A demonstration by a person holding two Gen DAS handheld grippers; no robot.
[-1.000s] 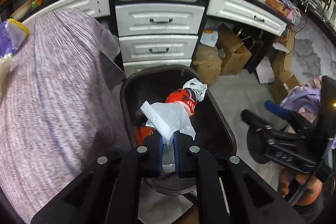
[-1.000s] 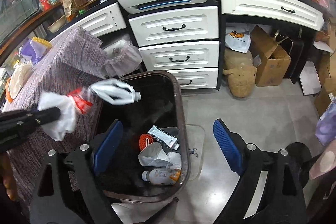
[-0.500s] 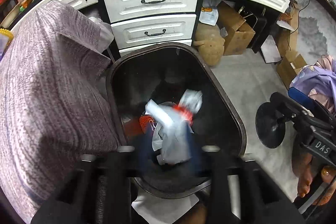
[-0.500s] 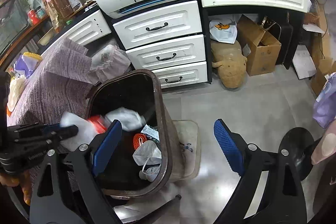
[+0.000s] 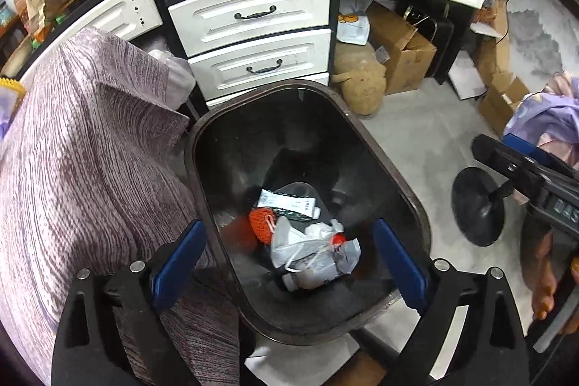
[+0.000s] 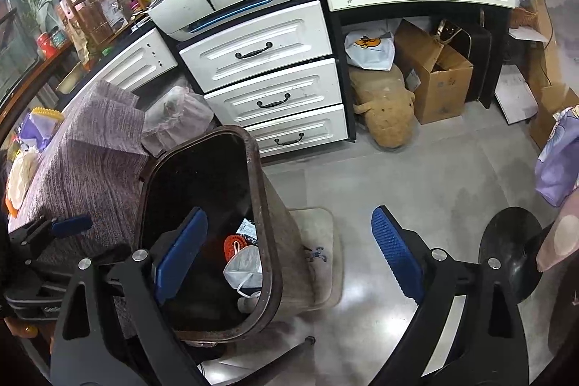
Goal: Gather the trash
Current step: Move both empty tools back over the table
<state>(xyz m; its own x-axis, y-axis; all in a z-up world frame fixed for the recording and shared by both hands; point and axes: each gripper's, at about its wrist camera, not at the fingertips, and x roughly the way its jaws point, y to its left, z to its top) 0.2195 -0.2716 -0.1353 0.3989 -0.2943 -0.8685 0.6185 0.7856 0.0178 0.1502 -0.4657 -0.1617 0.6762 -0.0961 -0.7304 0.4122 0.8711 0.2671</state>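
Now the trash lies at the bottom of the bin.

Above the dark bin [image 5: 202, 140], the left gripper [image 5: 289, 259] spreads its empty jaws, still opening; the white bag [image 5: 318, 255] rests inside beside an orange scrubber [image 5: 260, 223]. Beside the bin, the right gripper [image 6: 289, 252] hangs spread wide, holding nothing.

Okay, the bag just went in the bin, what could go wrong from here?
1. The left gripper, its jaws opening with nothing between them, hangs low over the trash bin; pulling away carelessly might catch a finger on the rim and tip it.
2. The purple cloth drapes right against the bin's edge and could snag a finger.
3. The right gripper straddles the bin's wall with jaws open, so a sideways swing might knock the bin.
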